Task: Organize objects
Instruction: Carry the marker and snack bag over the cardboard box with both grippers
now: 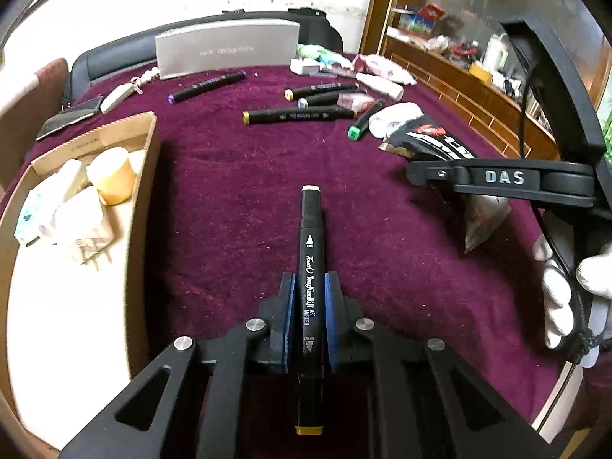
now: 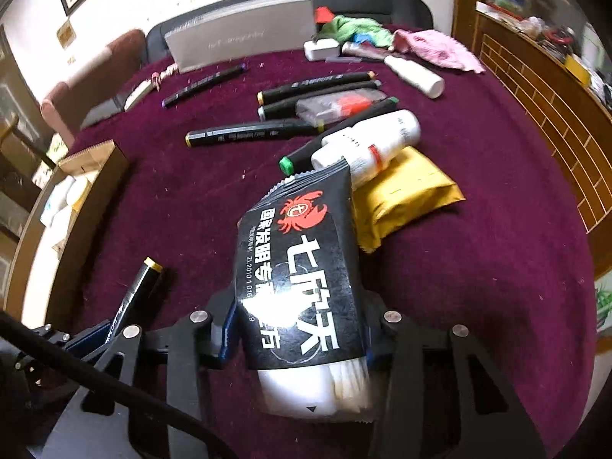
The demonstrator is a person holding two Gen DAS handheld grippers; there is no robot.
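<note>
Markers and packets are mid-sort: left gripper (image 1: 309,313) fingers clamp a black art marker (image 1: 309,252), right gripper (image 2: 296,329) fingers pinch a black crab-logo packet (image 2: 302,267), so next likely carry both toward the cardboard box (image 1: 147,176) at left.

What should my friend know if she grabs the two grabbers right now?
Left gripper: shut on a black art marker.
Right gripper: shut on a black snack packet with a red crab.
Cardboard box at the left edge already holds plugs and a yellow roll.
Still loose on the purple cloth: several markers, white bottles, a yellow padded envelope.
Left to do: put both held things away, then the rest.
</note>
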